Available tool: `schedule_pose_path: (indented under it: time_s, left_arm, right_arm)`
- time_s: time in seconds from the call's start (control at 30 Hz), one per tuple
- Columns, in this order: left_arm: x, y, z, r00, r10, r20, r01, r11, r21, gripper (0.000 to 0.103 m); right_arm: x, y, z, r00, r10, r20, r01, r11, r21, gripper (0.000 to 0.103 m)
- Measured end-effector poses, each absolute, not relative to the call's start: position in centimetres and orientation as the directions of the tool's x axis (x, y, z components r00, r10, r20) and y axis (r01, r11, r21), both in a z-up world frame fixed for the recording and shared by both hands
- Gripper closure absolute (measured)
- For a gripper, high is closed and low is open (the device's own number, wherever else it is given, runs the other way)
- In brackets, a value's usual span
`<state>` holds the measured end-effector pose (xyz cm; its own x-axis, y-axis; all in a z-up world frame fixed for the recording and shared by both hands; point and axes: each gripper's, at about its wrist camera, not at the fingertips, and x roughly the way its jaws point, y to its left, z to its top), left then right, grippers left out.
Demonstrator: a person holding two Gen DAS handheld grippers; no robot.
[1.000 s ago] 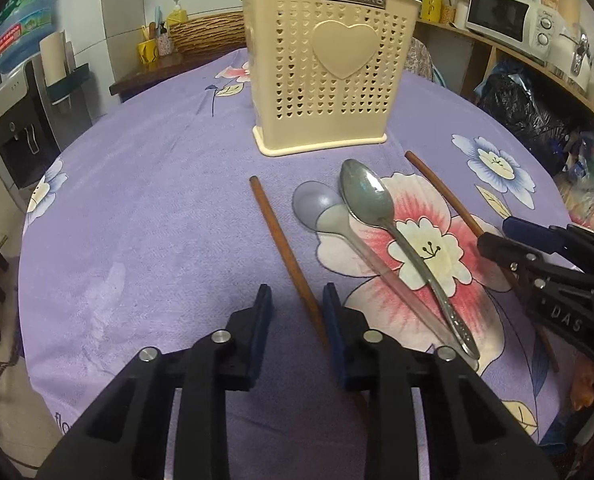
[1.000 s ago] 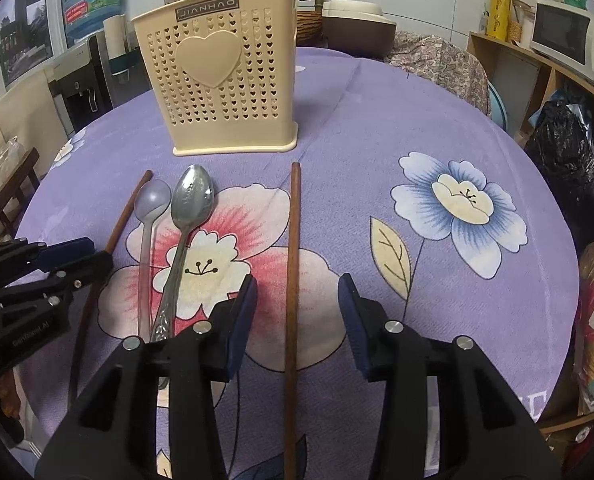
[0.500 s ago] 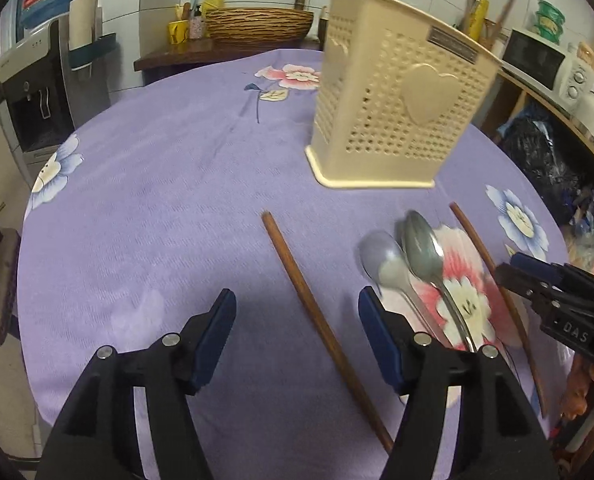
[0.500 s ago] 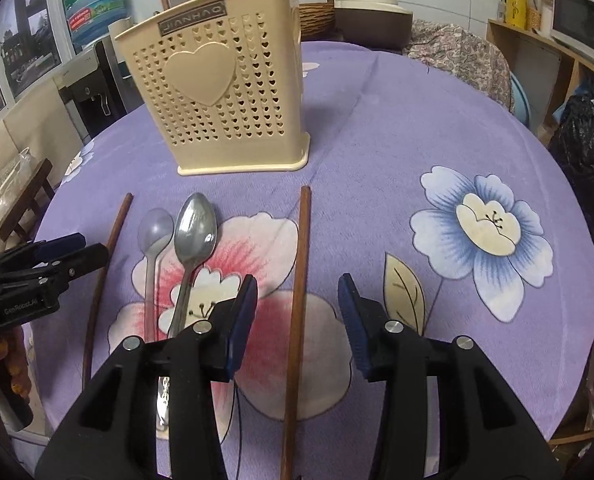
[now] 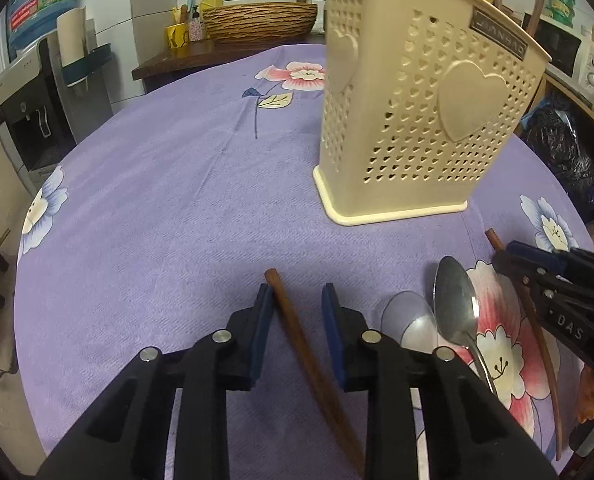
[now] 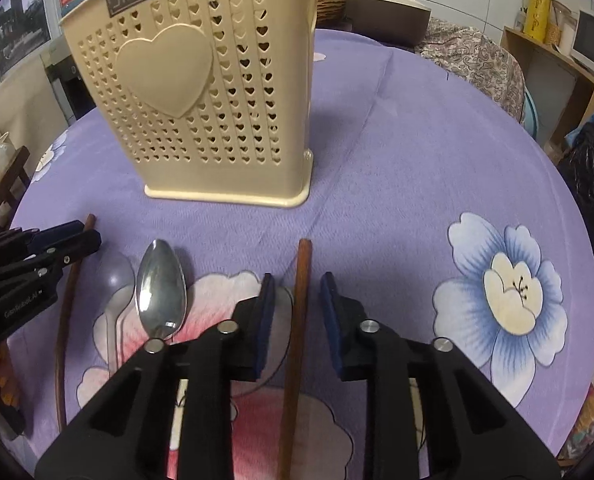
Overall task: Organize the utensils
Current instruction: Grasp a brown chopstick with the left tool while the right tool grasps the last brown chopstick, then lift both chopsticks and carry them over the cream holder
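My left gripper [image 5: 296,300] straddles the tip end of a brown chopstick [image 5: 297,344] lying on the cloth. Its jaws are closing; the stick runs beside the left pad, with a gap to the right one. My right gripper [image 6: 297,290] straddles a second chopstick [image 6: 302,280], jaws closing too, with gaps on both sides. A metal spoon [image 6: 161,292] and a translucent plastic spoon [image 6: 115,280] lie between the two sticks. The cream perforated holder [image 5: 417,120] stands upright just beyond, with several utensils in it. The right gripper [image 5: 505,254] shows in the left wrist view.
A purple flowered cloth [image 5: 177,200] covers the round table. A wicker basket [image 5: 257,20] and bottles sit on a counter behind it, a water dispenser [image 5: 37,112] at the left, a microwave [image 5: 569,52] and a black bag [image 5: 557,152] at the right.
Both grippers slid forward along their chopsticks toward the holder. The left jaws spread wide, then narrowed around the stick's tip end. The right jaws narrowed around their stick.
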<state>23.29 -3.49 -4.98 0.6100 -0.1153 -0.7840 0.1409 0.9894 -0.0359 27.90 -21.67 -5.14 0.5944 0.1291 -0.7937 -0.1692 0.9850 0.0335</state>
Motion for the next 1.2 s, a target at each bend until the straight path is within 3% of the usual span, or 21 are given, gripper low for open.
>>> schedule_pose_path:
  time_s: [0.1, 0.2, 0.63, 0.87, 1.2]
  left_arm:
    - [23.6, -4.3, -5.1, 0.608, -0.111, -0.786, 0.154, 0.988, -0.021, 0.083]
    - [23.7, -4.7, -5.2, 0.613, -0.1, -0.784, 0.16, 0.987, 0.0, 0.091]
    - [24.0, -4.4, -3.6, 0.636, -0.163, -0.754, 0.195, 0.98, -0.048, 0.093]
    - [22.2, -1.9, 2.4, 0.719, -0.264, -0.643, 0.226, 0.964, -0.143, 0.094]
    - [19.6, 0.5, 10.9, 0.846, -0.266, -0.461, 0.241, 0.964, -0.114, 0.095]
  right_arm:
    - [28.5, -21.6, -5.1, 0.595, 0.128, -0.794, -0.165, 0.986, 0.035, 0.094]
    - [28.6, -21.8, -5.2, 0.594, 0.139, -0.792, -0.174, 0.984, 0.041, 0.094]
    - [28.4, -23.9, -4.0, 0.621, 0.26, -0.74, -0.189, 0.965, 0.181, 0.095]
    - [26.5, -27.3, 1.9, 0.704, 0.34, -0.624, -0.212, 0.938, 0.273, 0.095]
    - [22.2, -31.4, 12.2, 0.837, 0.334, -0.433, -0.241, 0.936, 0.255, 0.095]
